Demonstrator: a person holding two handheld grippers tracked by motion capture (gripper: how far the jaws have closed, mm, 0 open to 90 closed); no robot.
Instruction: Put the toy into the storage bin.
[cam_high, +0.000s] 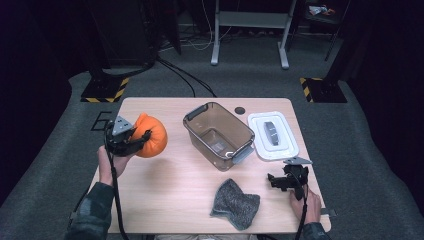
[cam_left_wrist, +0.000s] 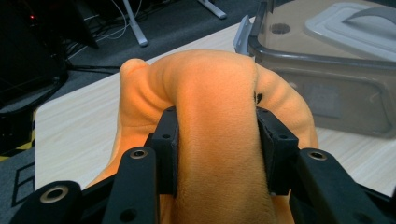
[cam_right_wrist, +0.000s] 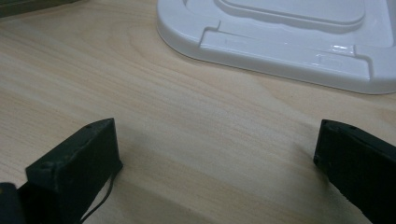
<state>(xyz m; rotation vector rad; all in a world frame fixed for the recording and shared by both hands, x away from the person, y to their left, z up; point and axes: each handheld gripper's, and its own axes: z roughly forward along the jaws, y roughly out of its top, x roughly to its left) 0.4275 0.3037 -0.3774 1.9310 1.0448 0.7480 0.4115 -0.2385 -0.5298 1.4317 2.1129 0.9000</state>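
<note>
Orange cloth gripped, not yet in the bin

The left gripper (cam_high: 136, 140) clamped the soft orange cloth (cam_high: 151, 135), held above the table's (cam_high: 165, 195) left edge; the right gripper (cam_high: 281, 181) rested wide and empty by the near right corner. The open container (cam_high: 218, 135) at mid-table awaited it, lid (cam_high: 272, 135) and grey cloth (cam_high: 235, 203) untouched.

Recording lab or test studio, not a home

A lone light-wood table (cam_high: 165, 185) stands on grey carpet (cam_high: 45, 165) with dark, curtain-like surroundings at 9 and 3 o'clock; yellow-and-black hazard tape marks stand bases (cam_high: 105, 90) at 10 o'clock and another base (cam_high: 322, 89) at 2 o'clock; loose cables (cam_high: 182, 75) snake over the floor at 12 o'clock toward a white metal frame (cam_high: 250, 30); a number is taped on the carpet (cam_high: 101, 120) beside the table's left edge; the staged props and cabled handheld devices fit a data-collection setup
</note>
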